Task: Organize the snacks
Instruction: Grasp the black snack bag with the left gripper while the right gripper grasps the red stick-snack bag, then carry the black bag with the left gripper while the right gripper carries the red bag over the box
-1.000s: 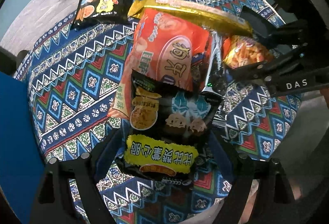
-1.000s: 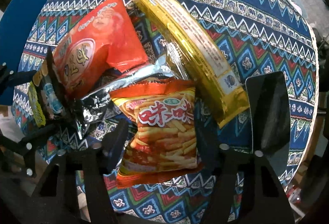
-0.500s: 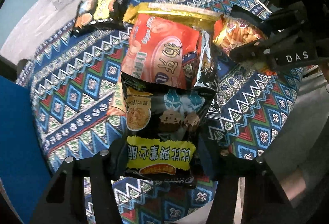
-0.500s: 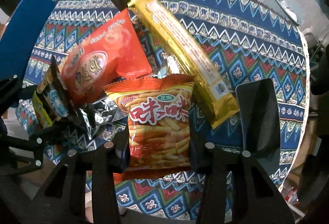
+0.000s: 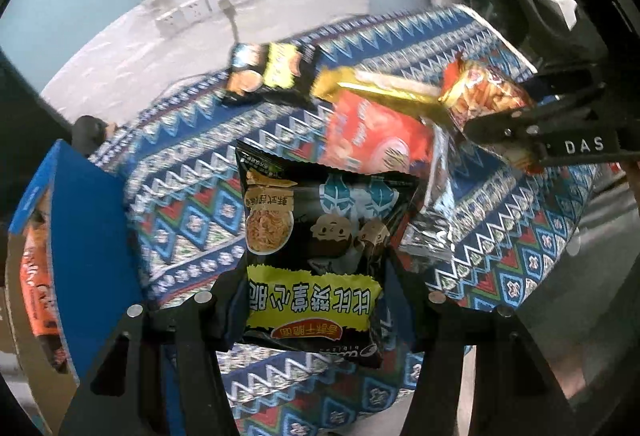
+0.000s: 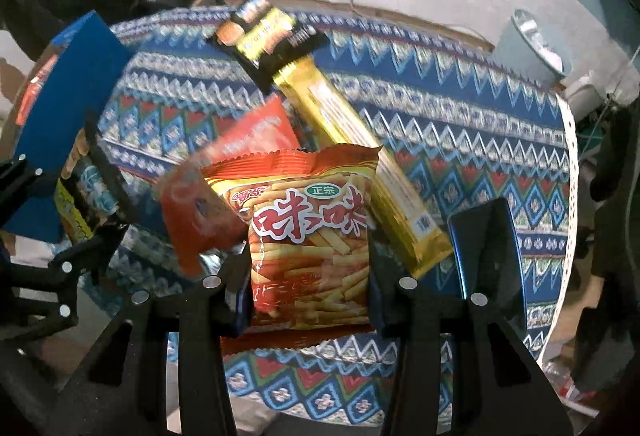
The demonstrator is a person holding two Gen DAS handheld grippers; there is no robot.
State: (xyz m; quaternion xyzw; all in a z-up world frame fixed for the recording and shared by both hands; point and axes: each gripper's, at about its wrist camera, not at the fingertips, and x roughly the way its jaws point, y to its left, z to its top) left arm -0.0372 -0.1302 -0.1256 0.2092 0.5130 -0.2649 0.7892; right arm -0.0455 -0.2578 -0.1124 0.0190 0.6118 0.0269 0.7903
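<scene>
My left gripper (image 5: 316,300) is shut on a black snack bag (image 5: 312,236) with a yellow band, held above the patterned table (image 5: 192,204). My right gripper (image 6: 308,288) is shut on an orange bag of stick snacks (image 6: 308,232), also lifted; this bag and gripper show at the right of the left wrist view (image 5: 488,92). On the table lie a red bag (image 5: 372,136), a long gold packet (image 6: 352,152), a black and yellow packet (image 6: 268,32) and a silver wrapper (image 5: 436,212).
A blue open box (image 5: 68,236) with orange packets inside stands at the table's left edge; it also shows in the right wrist view (image 6: 68,92). A grey bin (image 6: 532,44) stands behind the table. Wall sockets (image 5: 208,4) are at the back.
Both grippers have risen and pulled back with their bags. The black bag and the orange bag have come off the pile. The blue box has come into fuller view at left.
</scene>
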